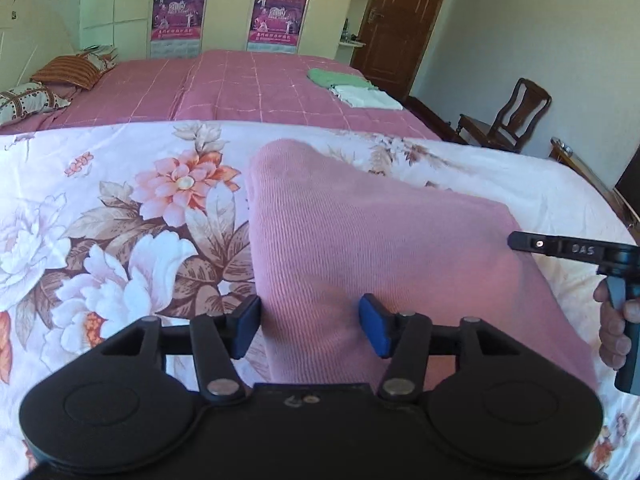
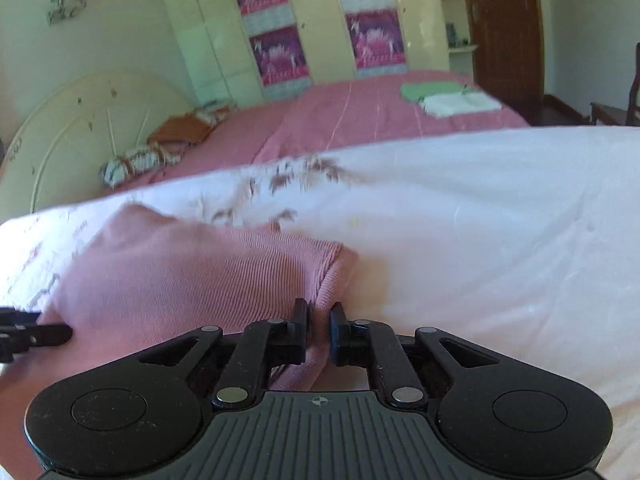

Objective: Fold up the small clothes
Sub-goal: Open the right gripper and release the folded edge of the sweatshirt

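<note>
Fingers [image 1: 250, 330] of our left gripper [image 1: 310, 330] stand half apart astride the near edge of the pink garment [image 1: 360, 240] on the floral sheet [image 1: 100, 220], pads not pressing; closing carelessly, we might catch the sheet too. From the right wrist, our right gripper [image 2: 319, 330] is nearly closed, pinching a garment [image 2: 180, 280] corner; with so little cloth held, a hard pull could slip it free and spoil the fold.
</note>
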Tool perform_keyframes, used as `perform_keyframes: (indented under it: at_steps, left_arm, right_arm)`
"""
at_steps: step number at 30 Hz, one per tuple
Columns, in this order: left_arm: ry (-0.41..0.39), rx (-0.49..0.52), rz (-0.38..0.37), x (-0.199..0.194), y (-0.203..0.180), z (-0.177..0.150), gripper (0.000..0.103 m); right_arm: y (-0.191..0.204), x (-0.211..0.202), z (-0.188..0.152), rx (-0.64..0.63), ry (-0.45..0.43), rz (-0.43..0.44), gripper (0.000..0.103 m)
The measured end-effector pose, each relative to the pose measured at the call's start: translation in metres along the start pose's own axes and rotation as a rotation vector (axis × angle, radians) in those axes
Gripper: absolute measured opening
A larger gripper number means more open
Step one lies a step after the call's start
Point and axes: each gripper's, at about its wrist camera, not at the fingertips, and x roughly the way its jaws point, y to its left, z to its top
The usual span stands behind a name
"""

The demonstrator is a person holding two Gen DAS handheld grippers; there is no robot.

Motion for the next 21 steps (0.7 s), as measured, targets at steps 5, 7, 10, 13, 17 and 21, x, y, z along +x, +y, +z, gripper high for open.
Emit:
perform_keyframes:
  at_steps: [5, 7, 10, 13, 17, 21]
  left_arm:
    - [-0.046, -0.014, -0.079, -0.048, 0.01, -0.028, 0.05]
    - [-0.04, -0.031, -0.088, -0.058, 0.015, -0.042, 0.05]
    - [0.008, -0.032, -0.062, -0.054, 0.019, -0.059, 0.053]
    - [0.027, 0.04, 0.005, -0.048, 0.01, -0.073, 0.053]
    - [0.022, -0.02, -0.002, -0.053, 0.015, -0.075, 0.053]
    - [0.026, 0.01, 0.01, -0.065, 0.016, -0.079, 0.053]
  right_arm:
    - [-0.002, -0.076, -0.018, 0.124, -0.085, 0.096, 0.044]
    - [0.003, -0.103, -0.038, 0.132, -0.058, 0.16, 0.044]
    - [0.008, -0.127, -0.065, 0.178, -0.008, 0.241, 0.044]
    - [0.016, -0.126, -0.081, 0.207, 0.045, 0.26, 0.044]
    - [0.029, -0.105, -0.086, 0.162, 0.111, 0.217, 0.032]
    - [0.042, -0.105, -0.085, 0.031, 0.112, 0.159, 0.004]
